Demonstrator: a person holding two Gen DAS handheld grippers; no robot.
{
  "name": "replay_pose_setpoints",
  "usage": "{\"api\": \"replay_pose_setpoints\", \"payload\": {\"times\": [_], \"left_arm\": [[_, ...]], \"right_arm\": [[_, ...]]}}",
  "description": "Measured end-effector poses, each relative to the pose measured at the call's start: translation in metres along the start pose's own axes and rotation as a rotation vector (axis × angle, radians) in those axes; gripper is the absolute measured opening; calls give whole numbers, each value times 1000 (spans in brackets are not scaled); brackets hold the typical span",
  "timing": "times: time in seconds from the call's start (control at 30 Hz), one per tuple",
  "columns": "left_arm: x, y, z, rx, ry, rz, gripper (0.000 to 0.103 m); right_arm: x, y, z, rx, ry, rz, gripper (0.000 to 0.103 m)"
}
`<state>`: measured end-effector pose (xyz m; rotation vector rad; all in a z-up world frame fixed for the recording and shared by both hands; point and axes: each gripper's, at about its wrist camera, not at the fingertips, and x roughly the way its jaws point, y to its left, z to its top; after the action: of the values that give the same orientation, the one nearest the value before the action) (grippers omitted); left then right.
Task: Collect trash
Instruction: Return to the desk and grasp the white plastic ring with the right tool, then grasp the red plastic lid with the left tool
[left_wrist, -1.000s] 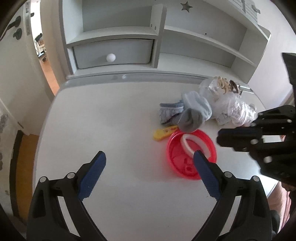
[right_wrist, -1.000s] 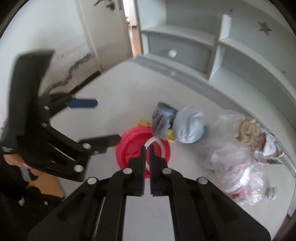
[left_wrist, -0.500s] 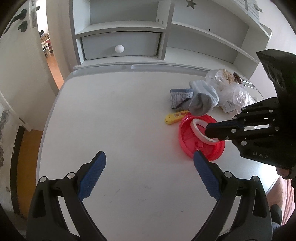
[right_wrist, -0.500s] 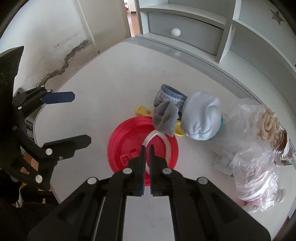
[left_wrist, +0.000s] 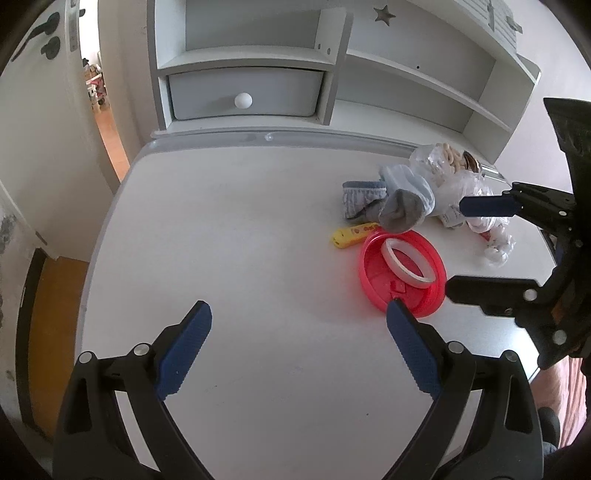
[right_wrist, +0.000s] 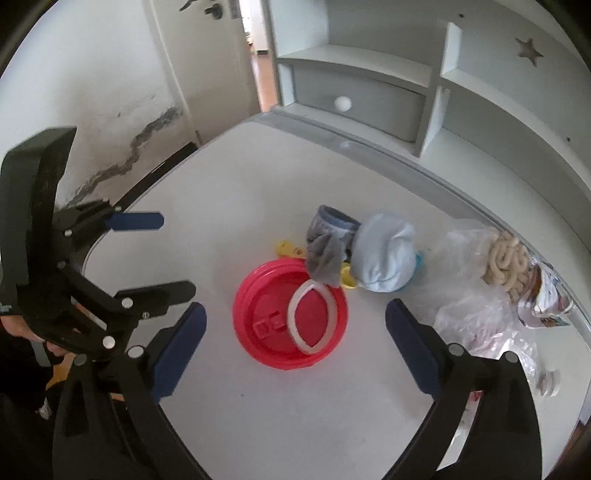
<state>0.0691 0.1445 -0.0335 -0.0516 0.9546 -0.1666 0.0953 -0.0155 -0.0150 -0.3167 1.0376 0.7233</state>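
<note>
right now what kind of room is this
Probably a child's bedroom or playroom: a white desk with a star-cutout shelf hutch, small socks, and an open door.

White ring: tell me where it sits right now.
In the right wrist view the white ring lies inside the red lid, towards its right side, just below the grey sock that overlaps the lid's rim.

The right gripper (right_wrist: 293, 319) has just been opening; its jaws now stand wide, pointing steeply down over the red lid (right_wrist: 266, 325), nothing between the blue pads (the lid lies below the gap). The left gripper (left_wrist: 297, 326) hangs beside the lid, jaws spread, pads bare, tilted downward, its right finger near the lid's rim.
</note>
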Motion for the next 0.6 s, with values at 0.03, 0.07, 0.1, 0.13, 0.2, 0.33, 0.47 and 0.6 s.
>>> {"api": "replay_pose_setpoints", "payload": {"times": [0.03,0.07,0.1,0.13,0.2,0.33,0.47,0.6], "left_arm": [[-2,1,-1,1,-3,3,93],[-4,2,-1,1,-5,5,93],[-6,3,-3,-1,-7,9,93],[-8,5,-4,-3,-7,13,93],[-11,7,-6,-5,-10,18,93],[-15,12,-10,-11,-9,26,93],[-15,15,-10,-13,-9,25,93],[-11,11,-6,0,-3,20,93]], "right_arm": [[3,1,1,-6,13,-5,84],[8,1,2,-11,35,0,77],[13,2,3,-17,51,7,73],[18,4,4,-26,63,7,67],[27,6,5,-37,90,13,59],[46,11,6,-44,135,22,40],[53,11,3,-27,152,27,27],[47,9,4,-13,137,33,7]]}}
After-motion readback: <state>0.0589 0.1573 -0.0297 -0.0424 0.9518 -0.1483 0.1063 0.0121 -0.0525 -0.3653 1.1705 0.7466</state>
